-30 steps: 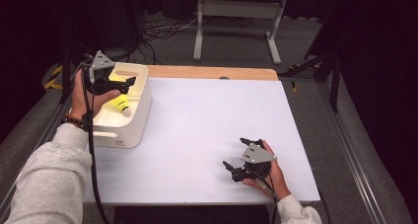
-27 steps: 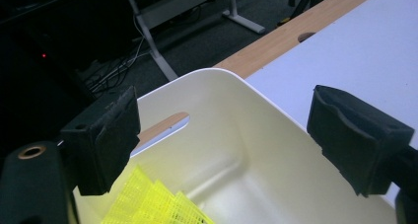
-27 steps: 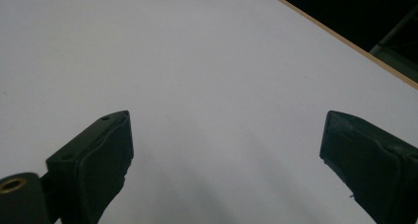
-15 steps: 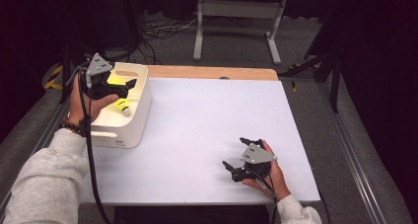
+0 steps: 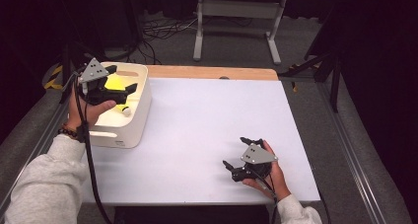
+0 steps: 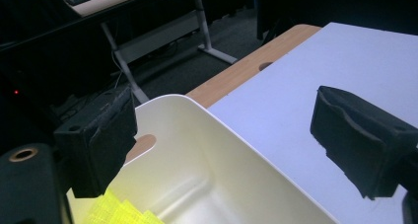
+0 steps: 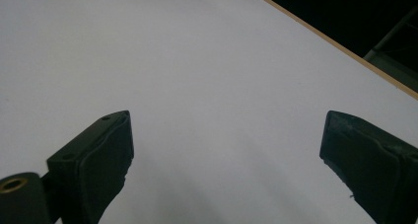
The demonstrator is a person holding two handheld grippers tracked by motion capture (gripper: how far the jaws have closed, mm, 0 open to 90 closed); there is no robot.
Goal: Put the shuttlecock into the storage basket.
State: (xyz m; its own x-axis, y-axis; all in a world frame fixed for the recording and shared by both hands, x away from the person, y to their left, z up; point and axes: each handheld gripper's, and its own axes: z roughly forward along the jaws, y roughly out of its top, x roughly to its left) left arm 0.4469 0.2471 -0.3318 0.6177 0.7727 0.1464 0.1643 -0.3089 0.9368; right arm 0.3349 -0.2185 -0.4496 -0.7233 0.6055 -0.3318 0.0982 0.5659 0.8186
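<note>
My left gripper (image 5: pixel 121 78) hovers open over a white plastic bin (image 5: pixel 132 128) at the table's left edge. Nothing is between its jaws. Inside the bin lies a bright yellow object (image 5: pixel 116 82) with a pale end, partly hidden by the gripper. In the left gripper view the open left gripper (image 6: pixel 224 130) looks down at the bin's rim (image 6: pixel 217 123), and a yellow textured patch (image 6: pixel 116 211) shows at the bottom. My right gripper (image 5: pixel 235 152) rests open near the table's front right, its jaws empty. In the right gripper view the right gripper (image 7: pixel 226 135) spans bare white tabletop (image 7: pixel 197 61).
The white tabletop (image 5: pixel 212 115) has a wooden strip (image 5: pixel 212 72) along its far edge. Beyond it stand a desk frame (image 5: pixel 236 17) and cables on the floor. Metal rails run down both sides of the table.
The left gripper has shifted slightly to the right above the bin. The right hand and its gripper have not moved.
</note>
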